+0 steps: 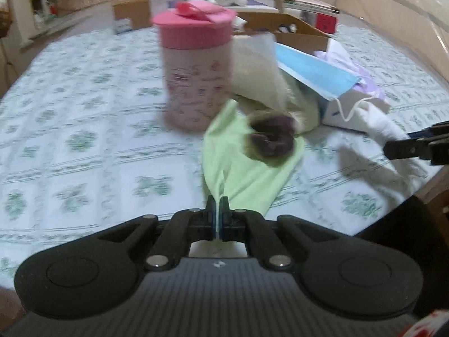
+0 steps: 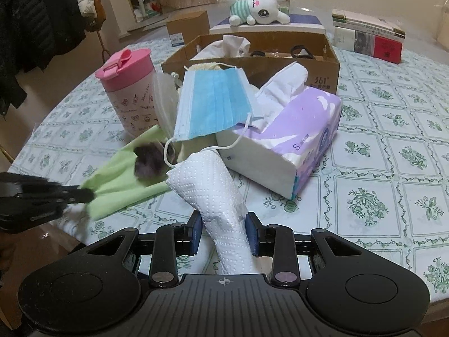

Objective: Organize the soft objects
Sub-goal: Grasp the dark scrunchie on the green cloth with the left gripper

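Left gripper (image 1: pixel 216 205) jaws clenched on the light green soft cloth (image 1: pixel 247 174), dark purple fuzzy scrunchie (image 1: pixel 270 137) lying on it; right gripper (image 2: pixel 224 231) jaws grasping a white embossed paper towel roll (image 2: pixel 207 185) beside the purple tissue pack (image 2: pixel 294 129) on the floral tabletop (image 2: pixel 393 168)

Desk covering (image 2: pixel 393 151): white cloth, printed with a green floral and lattice pattern. Soft cloth (image 2: pixel 123 179) left of the right jaws: plain light green, carrying a dark purple-brown fuzzy item (image 2: pixel 148 163). Embossed paper towel (image 2: pixel 213 188) between the right jaws: white, dotted texture. Face mask (image 2: pixel 213 104) ahead: blue with white edging and loops. Tissue pack (image 2: pixel 297 132): lilac and white. Tumbler (image 2: pixel 132 95): pale pink with small printed motifs, bright pink lid. Plush toy (image 2: pixel 258 8) far ahead: white, mint-striped shirt. Box (image 2: pixel 322 67): brown cardboard.
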Demonstrator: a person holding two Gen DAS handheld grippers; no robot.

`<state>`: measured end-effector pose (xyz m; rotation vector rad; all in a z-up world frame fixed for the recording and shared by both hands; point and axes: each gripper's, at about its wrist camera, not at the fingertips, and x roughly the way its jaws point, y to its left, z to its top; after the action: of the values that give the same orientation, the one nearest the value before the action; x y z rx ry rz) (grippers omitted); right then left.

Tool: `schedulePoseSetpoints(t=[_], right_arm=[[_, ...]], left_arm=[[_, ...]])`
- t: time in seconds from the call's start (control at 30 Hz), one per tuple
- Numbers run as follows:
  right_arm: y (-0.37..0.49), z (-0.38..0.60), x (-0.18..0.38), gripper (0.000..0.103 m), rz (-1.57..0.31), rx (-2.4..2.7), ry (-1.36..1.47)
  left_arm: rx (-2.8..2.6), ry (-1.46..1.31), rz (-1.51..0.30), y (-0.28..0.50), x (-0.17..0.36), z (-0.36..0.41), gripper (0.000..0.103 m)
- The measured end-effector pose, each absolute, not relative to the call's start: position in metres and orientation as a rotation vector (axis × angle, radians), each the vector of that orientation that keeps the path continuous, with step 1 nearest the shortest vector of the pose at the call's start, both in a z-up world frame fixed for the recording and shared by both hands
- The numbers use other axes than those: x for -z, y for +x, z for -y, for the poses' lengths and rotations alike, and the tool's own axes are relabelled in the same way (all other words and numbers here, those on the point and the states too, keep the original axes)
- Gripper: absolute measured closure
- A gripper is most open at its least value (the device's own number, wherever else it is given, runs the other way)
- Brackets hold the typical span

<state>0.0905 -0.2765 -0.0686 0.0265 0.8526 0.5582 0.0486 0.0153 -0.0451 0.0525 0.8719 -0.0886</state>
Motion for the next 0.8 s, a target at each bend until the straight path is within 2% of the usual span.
schedulePoseSetpoints(t=[0.2,0.23,0.33,0.37,0.47,0.6,0.7,0.8], right_arm=[[0.086,0.273,0.064,0.07,-0.843,-0.558,0.023],[0.085,0.273,0.063,0.07,-0.843,-0.558,0.024],[0.085,0.273,0.063,0.069,-0.84,-0.556,0.029],[0.084,0.273,0.062,0.069,-0.838,-0.556,0.029],[0.086,0.272,0.063,0.069,-0.84,-0.555,0.027],[0.09,0.272,0.065,0.069,-0.842,-0.55,0.031],[0.092,0.273,0.066,0.069,-0.844,-0.546,0.036],[0.095,0.274,0.068,0.069,-0.848,-0.542,0.04]], left_arm=[[0.061,0.064,-0.817,0.053,0.028,-0.02,0.101],[0.068,0.069,-0.824,0.057,0.028,-0.017,0.097],[0.074,0.072,-0.805,0.062,0.025,-0.01,0.07],[0.078,0.079,-0.786,0.063,0.023,-0.007,0.065],[0.111,0.089,-0.763,0.07,0.022,0.003,0.058],[0.14,0.12,-0.759,0.084,0.028,0.018,0.056],[0.166,0.159,-0.74,0.09,0.028,0.03,0.049],[0.173,0.224,-0.712,0.093,0.024,0.043,0.048]])
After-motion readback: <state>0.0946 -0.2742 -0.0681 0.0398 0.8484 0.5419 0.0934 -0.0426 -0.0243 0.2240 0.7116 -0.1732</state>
